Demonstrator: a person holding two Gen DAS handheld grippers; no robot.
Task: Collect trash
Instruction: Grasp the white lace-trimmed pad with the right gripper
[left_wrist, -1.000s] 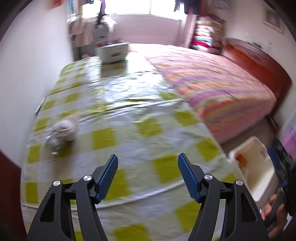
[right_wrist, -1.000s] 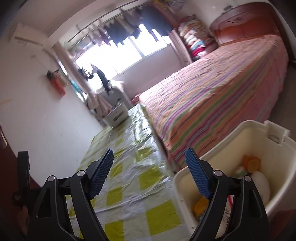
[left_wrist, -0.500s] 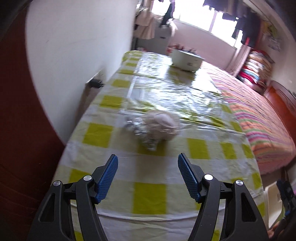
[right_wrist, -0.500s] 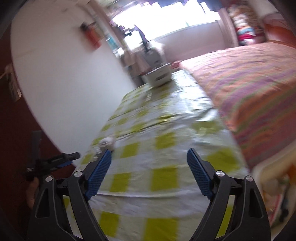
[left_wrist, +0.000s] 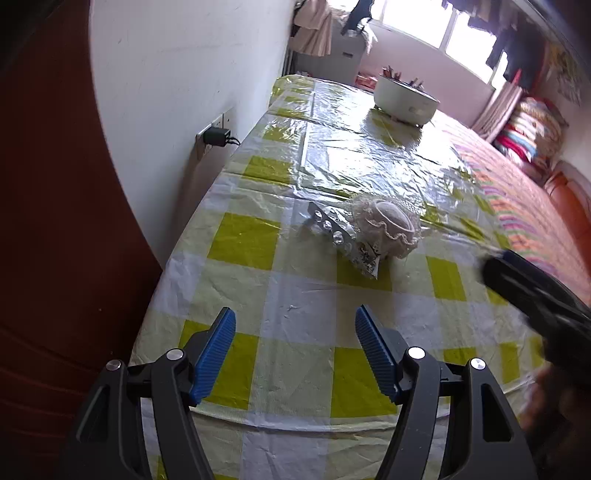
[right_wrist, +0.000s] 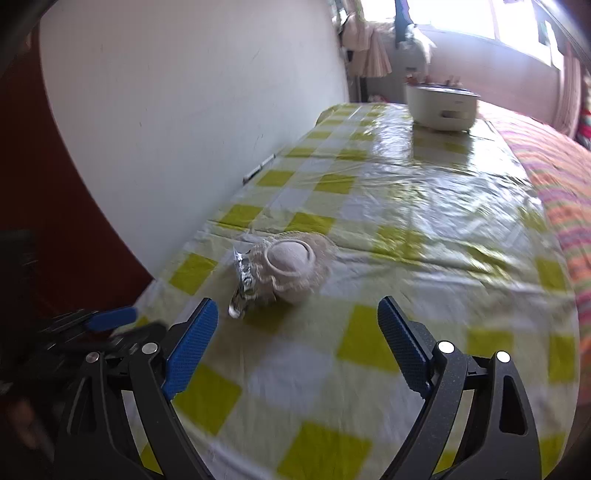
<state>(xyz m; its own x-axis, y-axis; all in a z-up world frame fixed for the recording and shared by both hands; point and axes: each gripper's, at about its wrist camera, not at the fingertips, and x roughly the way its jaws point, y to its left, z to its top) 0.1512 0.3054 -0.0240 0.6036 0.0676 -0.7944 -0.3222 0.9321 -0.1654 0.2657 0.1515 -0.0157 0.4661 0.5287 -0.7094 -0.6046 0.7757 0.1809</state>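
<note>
A white foam fruit net lies on the yellow-checked table, with a silver foil blister wrapper touching its left side. My left gripper is open and empty, short of them above the table's near end. In the right wrist view the net and the wrapper lie just ahead of my right gripper, which is open and empty. The right gripper shows blurred in the left wrist view, and the left gripper in the right wrist view.
A white pot stands at the table's far end. A white wall with a socket and plug runs along the left. A striped bed lies along the right. A dark red door is at the near left.
Both grippers have swung left, away from the white bin and the bed, and now face the net and wrapper from closer. The right gripper has come into the left wrist view.
</note>
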